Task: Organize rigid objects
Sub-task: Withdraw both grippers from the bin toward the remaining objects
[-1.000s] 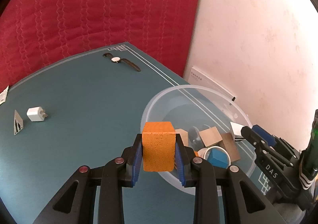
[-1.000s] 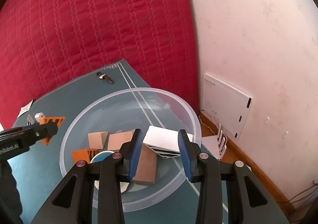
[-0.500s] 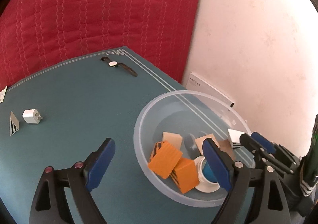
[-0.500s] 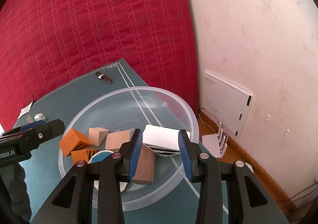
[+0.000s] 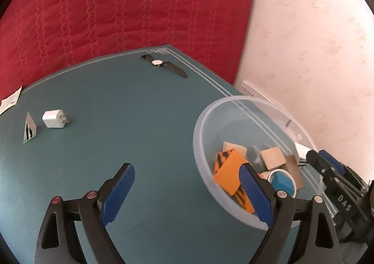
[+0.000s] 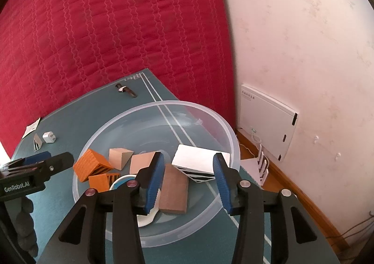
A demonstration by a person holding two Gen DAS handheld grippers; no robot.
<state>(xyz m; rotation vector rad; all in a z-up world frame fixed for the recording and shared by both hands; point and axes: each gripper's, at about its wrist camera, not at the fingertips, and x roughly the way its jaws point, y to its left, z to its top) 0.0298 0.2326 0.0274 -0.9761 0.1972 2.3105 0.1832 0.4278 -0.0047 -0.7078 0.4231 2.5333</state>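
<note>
A clear plastic bowl (image 5: 205, 109) (image 6: 149, 109) stands on the teal table and holds several blocks. Two orange blocks (image 5: 230, 175) (image 6: 90, 166) lie at its left side, beside tan wooden blocks (image 6: 120, 157), a brown slab (image 6: 174, 191) and a blue-centred white ring (image 5: 281, 182). My left gripper (image 5: 187, 191) is open and empty, over the table at the bowl's left rim. My right gripper (image 6: 188, 178) is open over the bowl, with a white striped block (image 6: 196, 163) lying in the bowl between its fingers.
On the table to the left lie a white charger plug (image 5: 53, 119), a striped triangular piece (image 5: 29, 128) and a paper slip (image 5: 9, 100). A wristwatch (image 5: 163, 65) lies at the far edge. A red quilted wall and a white wall stand behind.
My left gripper opened and dropped the orange block into the bowl, then drew back to the left. My right gripper stayed over the bowl.
</note>
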